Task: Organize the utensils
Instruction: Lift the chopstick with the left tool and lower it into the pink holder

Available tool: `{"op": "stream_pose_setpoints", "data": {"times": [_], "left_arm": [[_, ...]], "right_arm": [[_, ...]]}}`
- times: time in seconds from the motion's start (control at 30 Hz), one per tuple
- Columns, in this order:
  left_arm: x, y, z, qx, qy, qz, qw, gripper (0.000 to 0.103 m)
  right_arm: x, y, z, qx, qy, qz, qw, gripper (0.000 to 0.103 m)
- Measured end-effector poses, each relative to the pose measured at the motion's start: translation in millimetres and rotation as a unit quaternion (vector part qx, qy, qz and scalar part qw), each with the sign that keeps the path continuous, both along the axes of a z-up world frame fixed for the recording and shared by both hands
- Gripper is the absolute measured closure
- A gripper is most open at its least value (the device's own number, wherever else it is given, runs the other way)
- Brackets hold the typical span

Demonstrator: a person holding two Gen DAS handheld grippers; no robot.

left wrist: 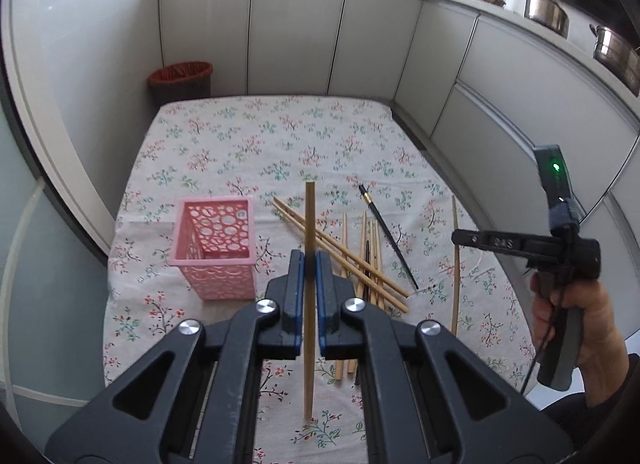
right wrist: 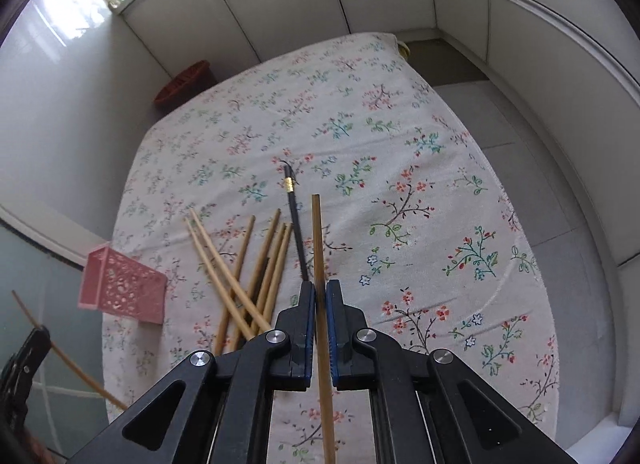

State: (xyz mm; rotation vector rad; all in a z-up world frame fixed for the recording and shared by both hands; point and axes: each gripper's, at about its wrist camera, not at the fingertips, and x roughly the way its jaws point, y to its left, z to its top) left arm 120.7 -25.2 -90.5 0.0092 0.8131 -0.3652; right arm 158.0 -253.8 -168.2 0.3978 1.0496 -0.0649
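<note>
In the left wrist view my left gripper [left wrist: 309, 260] is shut on a wooden chopstick [left wrist: 309, 216], held upright above the cloth. A pink perforated basket [left wrist: 216, 248] stands just to its left. Behind it lies a pile of several wooden chopsticks [left wrist: 360, 260] with a black chopstick [left wrist: 390, 244] beside them. My right gripper [right wrist: 320, 288] is shut on another wooden chopstick [right wrist: 318, 240], with the pile [right wrist: 256, 272], the black chopstick [right wrist: 296, 232] and the basket [right wrist: 124, 292] to its left. The left wrist view also shows the right gripper [left wrist: 458, 238] in a hand at the right.
A floral cloth [left wrist: 260, 136] covers the small table. White cabinets close in behind and on the right. A dark bin with a red liner [left wrist: 181, 80] stands on the floor past the far left corner. Metal pots [left wrist: 546, 12] sit on the counter.
</note>
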Motion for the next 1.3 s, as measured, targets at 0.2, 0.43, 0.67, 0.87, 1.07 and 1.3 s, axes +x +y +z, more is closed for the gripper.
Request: {"op": "stream_pose_setpoints", "data": {"times": [0.2, 0.43, 0.67, 0.87, 1.07, 1.3], "left_arm": [[-11.7, 15.1, 30.4, -0.031, -0.055, 0.013, 0.9979, 0.097], [-25.1, 32.4, 62.5, -0.073, -0.142, 0.041, 0.9863, 0.097], [-20.6, 49.8, 75.8, -0.092, -0.234, 0.102, 0.9625, 0.097], [-5.7, 60.2, 71.0, -0.092, -0.239, 0.140, 0.9566, 0.097], [12.5, 63.9, 55.7, -0.064, -0.217, 0.162, 0.9606, 0.097], [53.6, 66.9, 24.7, -0.037, -0.126, 0.158, 0.9786, 0.097]], "right_arm": [[-36.8, 18.3, 43.2, -0.028, -0.059, 0.037, 0.997, 0.097], [-65.2, 39.4, 100.7, -0.067, -0.150, 0.056, 0.985, 0.097], [-66.2, 51.6, 138.8, -0.055, -0.216, 0.051, 0.974, 0.097], [-56.1, 68.5, 149.5, -0.030, -0.238, 0.062, 0.969, 0.097], [-51.7, 85.8, 154.7, -0.011, -0.250, 0.071, 0.966, 0.097], [-38.9, 103.9, 163.1, 0.032, -0.271, 0.088, 0.958, 0.097]]}}
